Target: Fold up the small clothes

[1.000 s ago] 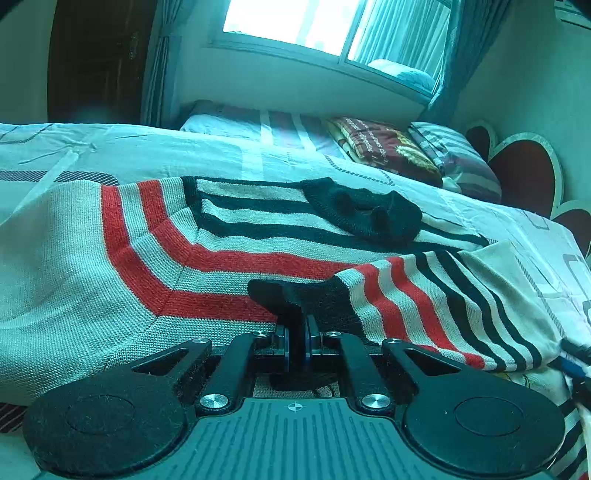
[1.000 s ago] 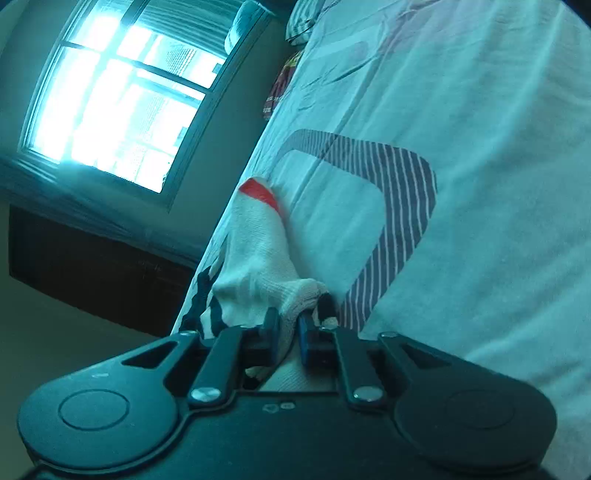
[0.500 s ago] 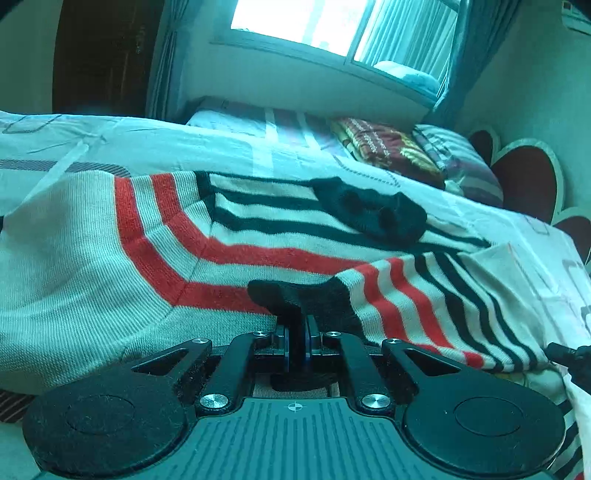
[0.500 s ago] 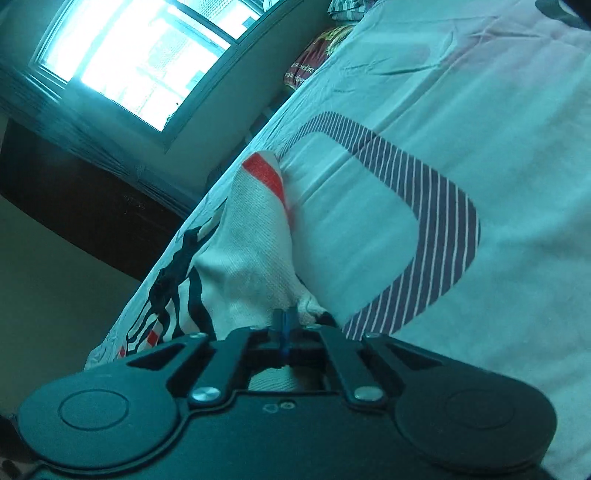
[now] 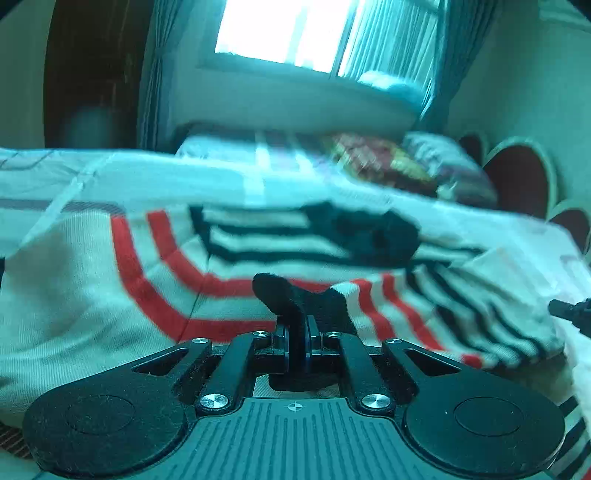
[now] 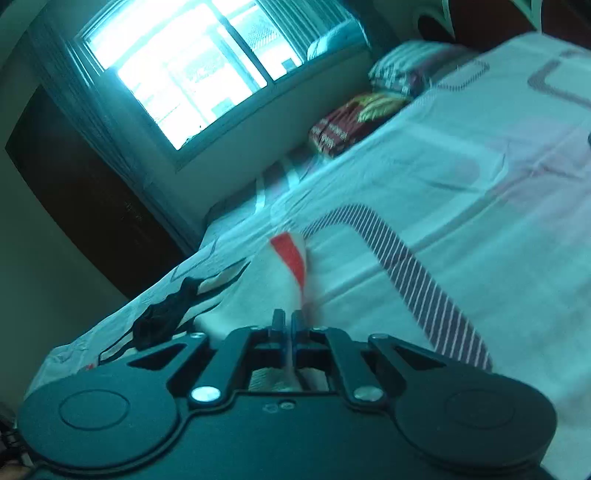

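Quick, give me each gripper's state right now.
Left gripper: closed, pinching the black cuff of the striped sweater.
Right gripper: closed, holding a cream part of the sweater with a red stripe.

Two wrist fisheyes, low over the bed, both facing the window.

Left wrist view: level, just above the striped sweater (image 5: 110, 295), looking along the left gripper (image 5: 297, 328) toward the window (image 5: 280, 33) at 12 o'clock, pillows (image 5: 406, 166) at 1 o'clock. Right wrist view: rolled, right gripper (image 6: 288, 328) close over the bedsheet (image 6: 461, 221), window (image 6: 184, 74) at 11 o'clock. Shared: window, pillows, sweater, bedsheet.
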Available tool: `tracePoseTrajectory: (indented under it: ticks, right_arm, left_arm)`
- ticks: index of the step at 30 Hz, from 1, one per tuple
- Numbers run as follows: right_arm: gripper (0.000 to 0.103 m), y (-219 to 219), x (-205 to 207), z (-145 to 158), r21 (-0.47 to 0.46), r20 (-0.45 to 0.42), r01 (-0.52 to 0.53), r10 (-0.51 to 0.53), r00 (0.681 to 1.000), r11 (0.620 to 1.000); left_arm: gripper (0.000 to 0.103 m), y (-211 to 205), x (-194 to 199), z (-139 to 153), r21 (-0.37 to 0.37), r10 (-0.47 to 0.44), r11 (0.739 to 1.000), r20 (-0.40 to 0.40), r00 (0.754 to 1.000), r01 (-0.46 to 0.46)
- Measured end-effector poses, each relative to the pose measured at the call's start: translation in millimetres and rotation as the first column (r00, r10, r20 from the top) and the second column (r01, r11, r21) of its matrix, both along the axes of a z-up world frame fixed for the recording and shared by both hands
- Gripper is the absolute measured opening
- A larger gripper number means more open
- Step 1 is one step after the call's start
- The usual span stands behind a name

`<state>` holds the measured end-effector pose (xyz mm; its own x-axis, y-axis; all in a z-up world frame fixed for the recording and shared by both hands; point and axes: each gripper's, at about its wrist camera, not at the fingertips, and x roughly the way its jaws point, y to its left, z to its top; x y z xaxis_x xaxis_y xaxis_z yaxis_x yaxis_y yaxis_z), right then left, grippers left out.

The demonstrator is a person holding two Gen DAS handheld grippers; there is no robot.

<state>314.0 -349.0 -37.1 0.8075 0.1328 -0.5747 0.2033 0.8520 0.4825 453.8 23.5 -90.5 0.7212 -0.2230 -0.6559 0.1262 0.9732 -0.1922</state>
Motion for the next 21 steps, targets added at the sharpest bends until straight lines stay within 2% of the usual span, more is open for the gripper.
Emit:
tracePoseTrajectory:
  ticks: [1, 2, 4, 5, 6, 9, 12, 13, 14, 15, 17, 19, 21]
  right_arm:
    - [0.001, -5.0, 5.3, -12.2, 0.024, -0.072, -0.002, 0.004, 0.997, 1.000]
    - [0.000, -9.5, 3.7, -16.7, 0.040, -0.062, -0.006, 0.008, 0.998, 0.999]
    - [0.009, -14.3, -7.7, -6.9, 0.051, -0.025, 0.018, -0.017, 1.000, 0.999]
    - [0.024, -15.4, -14.9, -1.2, 0.076, 0.013, 0.016, -0.017, 1.000, 0.997]
    - [0.033, -16.2, -19.6, 3.3, 0.100, 0.036, 0.000, -0.004, 0.999, 0.995]
    - [0.034, -5.4, -24.2, 7.7, 0.090, 0.022, -0.071, 0.069, 0.997, 0.993]
    - [0.038, 11.8, -11.3, 4.2, 0.019, -0.043, -0.139, 0.140, 0.989, 0.990]
    - [0.028, 17.5, -6.9, 1.8, -0.026, -0.078, -0.145, 0.142, 0.987, 0.989]
    - [0.013, 21.1, -0.6, -0.5, -0.049, -0.076, -0.162, 0.158, 0.984, 0.986]
    - [0.013, 22.3, -2.3, 1.8, -0.060, -0.067, -0.148, 0.144, 0.987, 0.987]
    - [0.013, 24.0, -1.6, -1.3, -0.097, -0.057, -0.116, 0.111, 0.992, 0.988]
    - [0.014, 14.2, 1.1, -8.4, -0.028, -0.061, -0.099, 0.097, 0.993, 0.995]
    - [0.023, 7.1, -4.4, 2.5, -0.008, -0.042, -0.077, 0.076, 0.996, 0.997]
  left_arm:
    - [0.007, 0.9, 2.2, -6.6, -0.003, -0.003, 1.000, -0.024, 1.000, 0.003]
    - [0.007, 3.3, 0.9, -6.8, -0.011, -0.011, 1.000, -0.013, 1.000, 0.011]
    - [0.007, 7.8, -1.6, -3.8, -0.025, -0.019, 1.000, -0.009, 1.000, 0.019]
    - [0.008, 9.8, -2.6, -4.3, -0.035, -0.029, 0.999, -0.010, 1.000, 0.028]
    - [0.008, 11.6, -2.7, -5.8, -0.044, -0.033, 0.999, -0.012, 0.999, 0.032]
    - [0.008, 12.1, -1.6, -7.4, -0.061, -0.023, 0.998, -0.015, 1.000, 0.022]
    - [0.008, 8.5, 2.4, -7.8, -0.075, -0.001, 0.997, -0.033, 0.999, -0.001]
    - [0.008, 6.6, 3.2, -7.5, -0.072, 0.001, 0.997, -0.032, 0.999, -0.003]
    - [0.008, 4.9, 2.7, -5.8, -0.073, 0.000, 0.997, -0.026, 1.000, -0.002]
    - [0.008, 2.6, 1.6, -4.1, -0.063, -0.002, 0.998, -0.014, 1.000, 0.001]
    - [0.008, -4.6, 2.0, -7.7, 0.006, -0.007, 1.000, -0.019, 1.000, 0.007]
    - [0.008, -3.1, 1.0, -5.1, 0.015, -0.013, 1.000, -0.017, 1.000, 0.014]
    - [0.008, 7.5, -6.0, 3.0, -0.001, 0.018, 1.000, -0.001, 1.000, -0.018]
